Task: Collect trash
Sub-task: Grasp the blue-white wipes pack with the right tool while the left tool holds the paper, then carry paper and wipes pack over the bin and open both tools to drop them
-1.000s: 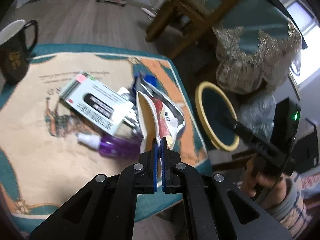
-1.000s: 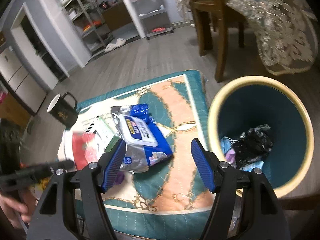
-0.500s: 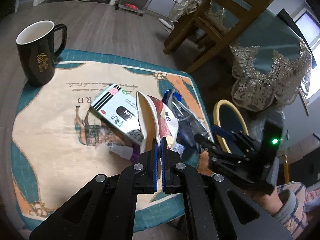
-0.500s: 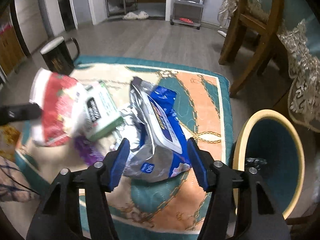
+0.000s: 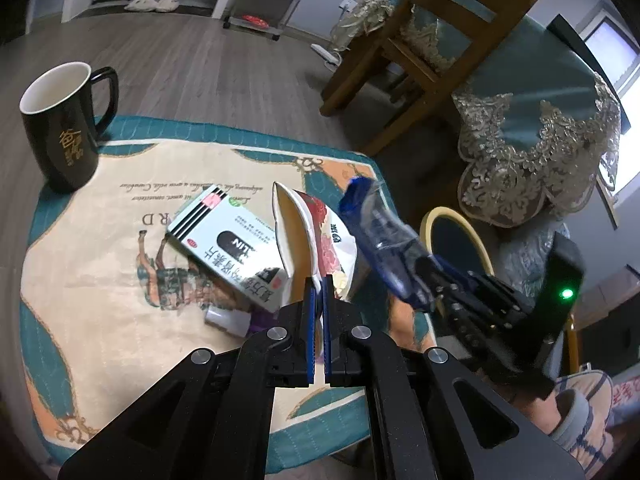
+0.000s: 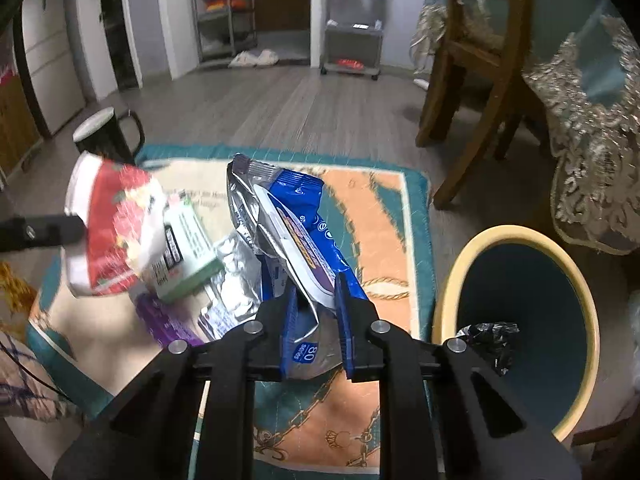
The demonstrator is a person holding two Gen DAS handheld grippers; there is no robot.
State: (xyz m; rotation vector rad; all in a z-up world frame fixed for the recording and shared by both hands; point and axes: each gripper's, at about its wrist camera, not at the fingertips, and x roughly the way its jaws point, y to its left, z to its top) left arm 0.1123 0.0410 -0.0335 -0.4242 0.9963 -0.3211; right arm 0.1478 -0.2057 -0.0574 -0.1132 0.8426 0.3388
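On the mat (image 6: 384, 216), my right gripper (image 6: 316, 312) had just been closing and pinched the blue wipes pack (image 6: 296, 236), its long axis toward eleven o'clock, bin (image 6: 452, 280) at three o'clock. My left gripper (image 5: 317, 300) clamped a crushed red-and-white wrapper (image 5: 308, 236); a purple bottle (image 5: 236, 318) beneath lay mostly hidden.

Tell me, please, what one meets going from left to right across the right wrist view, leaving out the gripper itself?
Black mug → red-and-white wrapper → green-and-white box → blue wipes pack → yellow-rimmed bin → lace-edged tablecloth.
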